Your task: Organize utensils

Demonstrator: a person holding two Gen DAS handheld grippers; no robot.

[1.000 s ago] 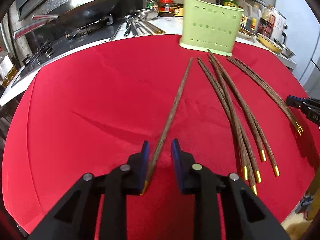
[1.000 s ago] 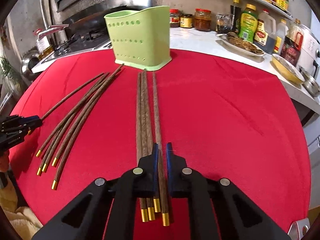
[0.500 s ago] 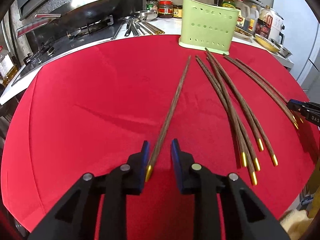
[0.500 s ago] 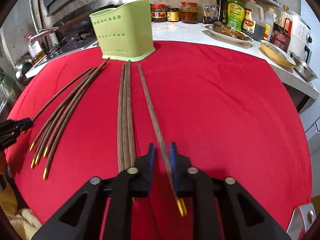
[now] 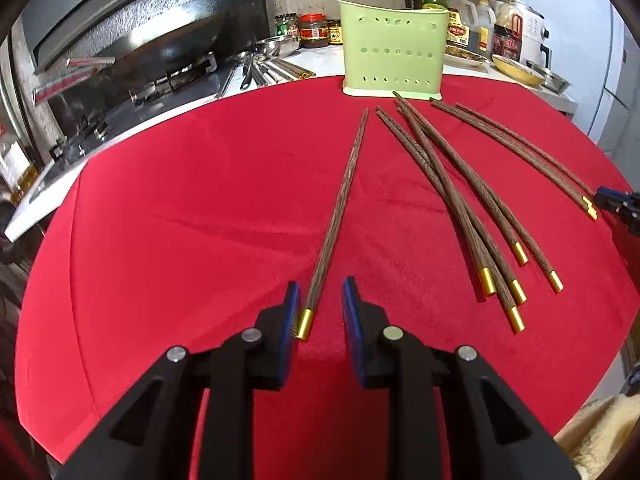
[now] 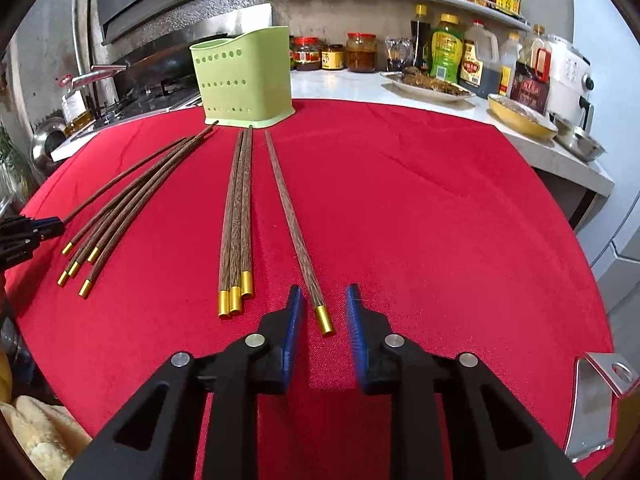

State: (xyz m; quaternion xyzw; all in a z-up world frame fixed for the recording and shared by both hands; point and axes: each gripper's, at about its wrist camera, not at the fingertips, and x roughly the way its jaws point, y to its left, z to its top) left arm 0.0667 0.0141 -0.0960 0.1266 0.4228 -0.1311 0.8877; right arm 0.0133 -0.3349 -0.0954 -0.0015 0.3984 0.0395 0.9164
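right gripper (image 6: 322,310) slid right off the bundle (image 6: 236,232); both jaws closing, each astride one chopstick (image 6: 296,236) lying lengthwise toward the holder (image 6: 244,76).

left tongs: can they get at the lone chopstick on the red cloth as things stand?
Probably yes. The left tongs already straddle the lone chopstick at its gold-capped end, jaws closing but not yet gripping it. It lies apart from the chopstick bundle, and nothing on the red cloth blocks the way.
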